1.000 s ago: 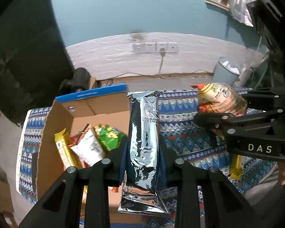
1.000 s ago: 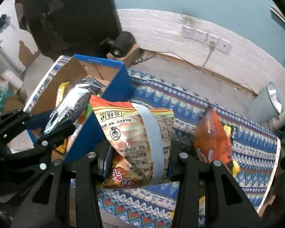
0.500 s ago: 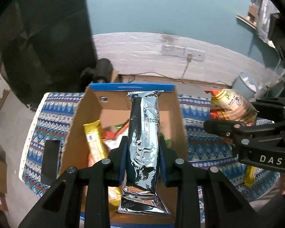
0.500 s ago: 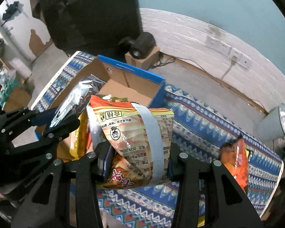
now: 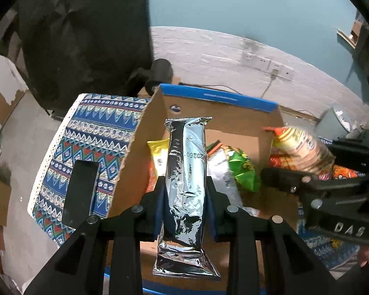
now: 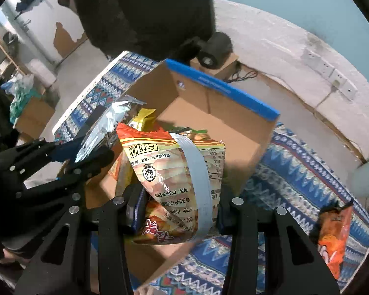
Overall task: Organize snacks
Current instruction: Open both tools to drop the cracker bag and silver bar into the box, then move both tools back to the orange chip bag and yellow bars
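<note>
I had the left gripper [image 5: 184, 204] clamped tight on a slim silver foil packet [image 5: 186, 172], its 2 blue pads pressed against the packet's narrow sides with the jaws nearly together. The packet stood upright between them, its crimped bottom end hanging below the pads, above the open cardboard box [image 5: 233, 125] with the blue rim. Inside that box I could see a yellow packet [image 5: 157, 154] and a green bag [image 5: 243, 169] lying among other snacks.

My right gripper [image 6: 177, 206] held a puffy orange snack bag [image 6: 174, 172] with a pale stripe, jaws parted only as wide as the bag and squeezing its lower half. That bag hung over the box's near corner, just beside the silver packet. 1 more orange bag [image 6: 334, 233] lay well apart on the patterned cloth [image 6: 295, 172], outside the box.
</note>
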Demonstrator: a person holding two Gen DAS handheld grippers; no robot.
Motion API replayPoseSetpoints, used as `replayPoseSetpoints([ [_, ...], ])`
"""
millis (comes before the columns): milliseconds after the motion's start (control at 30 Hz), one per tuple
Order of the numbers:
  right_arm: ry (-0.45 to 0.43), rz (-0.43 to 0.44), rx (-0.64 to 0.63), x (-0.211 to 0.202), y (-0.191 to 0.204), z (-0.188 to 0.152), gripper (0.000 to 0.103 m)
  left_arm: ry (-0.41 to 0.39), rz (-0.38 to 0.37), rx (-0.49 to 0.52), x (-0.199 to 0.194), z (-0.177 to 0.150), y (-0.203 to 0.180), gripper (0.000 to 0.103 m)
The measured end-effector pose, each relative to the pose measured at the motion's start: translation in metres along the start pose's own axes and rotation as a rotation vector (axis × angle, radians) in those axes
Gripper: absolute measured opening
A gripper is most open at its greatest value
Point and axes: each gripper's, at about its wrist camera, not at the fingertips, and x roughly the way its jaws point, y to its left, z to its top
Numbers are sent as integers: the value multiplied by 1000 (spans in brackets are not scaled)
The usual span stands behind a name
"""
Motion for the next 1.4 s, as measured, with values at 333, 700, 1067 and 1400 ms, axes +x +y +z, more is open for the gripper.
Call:
replayPoseSetpoints([
  [333,29,35,2,20,6,-1,48,49,8,-61,10,-5,17,41],
  [700,-33,2,61,-8,-14,-6,72,38,3,-46,1,-3,2,65],
  [1067,-53,-65,125,-39,-52,-35,73,57,-66,23,-6,-4,-42,67],
  [1400,-85,-139,231,-76,-101,-75,74,87,-132,107,-12,-13,-92,71],
])
